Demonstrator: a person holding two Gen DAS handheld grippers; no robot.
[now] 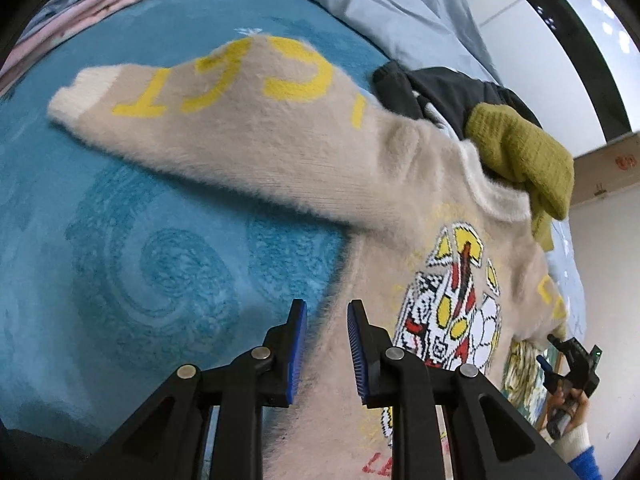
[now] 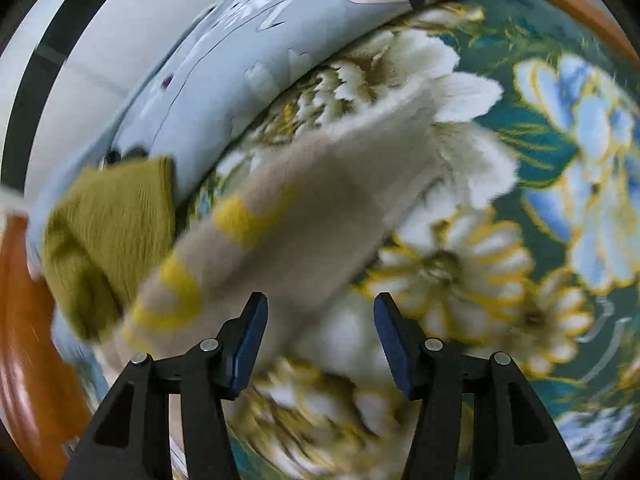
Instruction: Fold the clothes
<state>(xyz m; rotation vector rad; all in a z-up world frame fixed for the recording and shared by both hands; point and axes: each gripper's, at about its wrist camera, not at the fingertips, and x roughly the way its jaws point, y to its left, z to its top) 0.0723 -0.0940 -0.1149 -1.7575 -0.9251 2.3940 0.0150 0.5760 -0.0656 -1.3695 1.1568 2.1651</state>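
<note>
A fuzzy beige sweater point(image 1: 400, 184) lies spread face-up on a bed, over a teal plush blanket point(image 1: 120, 220) with a swirl relief, one sleeve point(image 1: 200, 92) stretched flat and bearing yellow letters. The knit looks light, limp and fluffy, likely to sag and slide when lifted; hem corners, shoulder seams or the ribbed cream cuff point(image 1: 80, 92) seem the firmest holds. An olive knit garment point(image 1: 520, 152) sits bunched at the collar, touching it. The other sleeve point(image 2: 320, 184) lies across a floral blanket point(image 2: 540, 140), blurred. The left tongs point(image 1: 327, 344) hover parted over the sweater's side edge; the right tongs point(image 2: 320, 344) gape wide, holding nothing.
</note>
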